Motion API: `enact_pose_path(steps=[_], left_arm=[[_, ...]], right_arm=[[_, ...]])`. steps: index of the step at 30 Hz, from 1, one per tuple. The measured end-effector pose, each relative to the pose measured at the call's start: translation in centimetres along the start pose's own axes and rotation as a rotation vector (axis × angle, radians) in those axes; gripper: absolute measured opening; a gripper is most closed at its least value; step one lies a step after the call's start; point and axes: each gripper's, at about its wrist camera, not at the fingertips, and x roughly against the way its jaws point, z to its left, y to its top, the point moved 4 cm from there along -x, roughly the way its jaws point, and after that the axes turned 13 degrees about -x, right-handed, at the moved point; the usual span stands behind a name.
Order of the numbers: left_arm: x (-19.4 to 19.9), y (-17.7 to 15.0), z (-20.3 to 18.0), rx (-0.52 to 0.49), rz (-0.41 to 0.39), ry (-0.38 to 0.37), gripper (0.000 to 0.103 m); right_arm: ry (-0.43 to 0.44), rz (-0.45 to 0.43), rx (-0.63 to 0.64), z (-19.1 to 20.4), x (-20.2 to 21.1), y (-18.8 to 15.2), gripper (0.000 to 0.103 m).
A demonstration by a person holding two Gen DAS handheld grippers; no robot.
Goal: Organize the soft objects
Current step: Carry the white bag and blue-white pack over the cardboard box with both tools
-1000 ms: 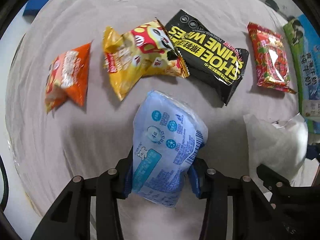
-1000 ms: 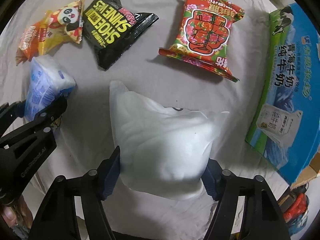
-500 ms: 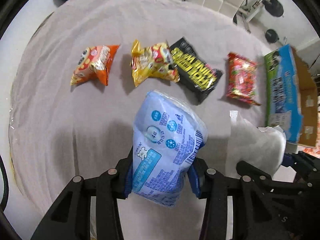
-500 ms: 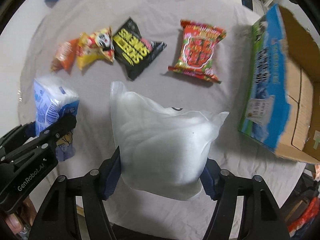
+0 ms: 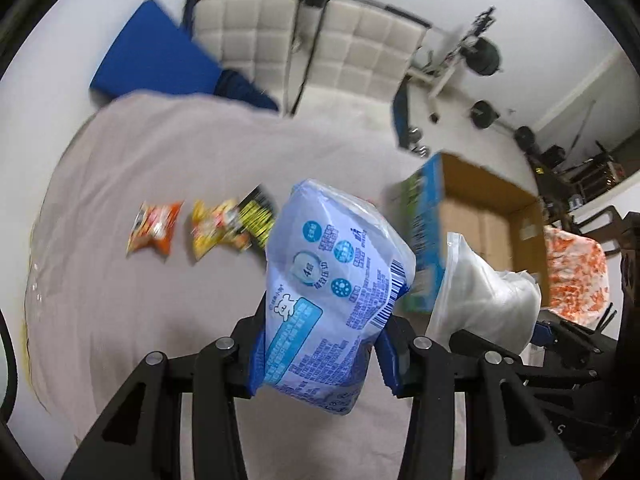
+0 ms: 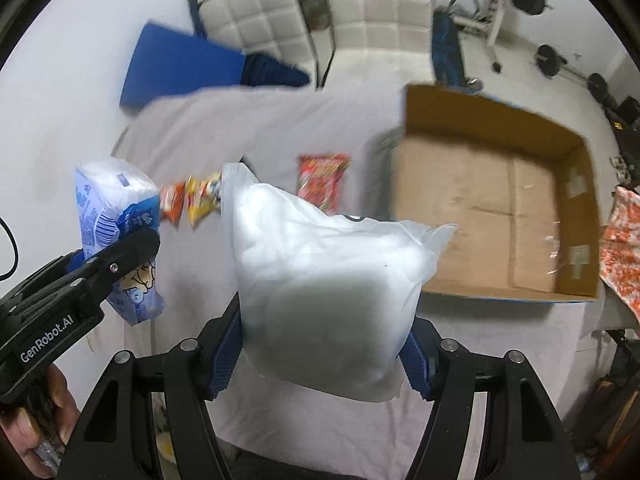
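Grippers: both raised above the desk (image 5: 160, 152), side by side, each w/ a soft pack clamped.
Left gripper (image 5: 322, 354): jaws closed on blue tissue pack (image 5: 336, 304), blue pads pressing its lower sides; pack stands upright betw. the fingers, top leaning slightly away from the camera.
Right gripper (image 6: 324, 356): jaws closed on white soft bag (image 6: 324, 280), gripped low on both sides; bag bulges up and out above the pads, one corner poking right.
Cross view: from right wrist cam, left gripper (image 6: 120, 252) sits just left, its pack held off the cloth; from left wrist cam, white bag (image 5: 484, 304) is just right of the blue pack.
Cardboard box (image 6: 496, 200): ahead-right of right gripper, open top, brown inside; blue-green printed side faces left gripper in left wrist cam.
Snacks ahead of the grippers, in a row on the grey cloth: orange packet (image 5: 154, 228), yellow packet (image 5: 216, 228), black-yellow packet (image 5: 256, 220) touching the yellow one, all blurred; red packet (image 6: 322, 184) ahead of right gripper, betw. the row and the box.
Beyond desk: white padded chairs (image 6: 372, 8), blue mat (image 5: 156, 52), gym gear on the floor.
Far right: orange-white patterned cloth (image 5: 576, 276), near the box.
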Motion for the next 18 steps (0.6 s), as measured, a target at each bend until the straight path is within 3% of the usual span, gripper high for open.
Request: enact_pose_path(steps=[11,18], left_arm=[[3.7,4.4,-11.3,-0.113,-0.112,-0.058,0.042],[1.5,7.0,-17.7,-0.179,-0.096,-0.088,0.042]], right_arm=[[0.032,-0.125,-0.122,-11.0,9.4,2.5,0.071],[0.016,-0.136,-0.178,-18.2,10.6,5.0,0.071]])
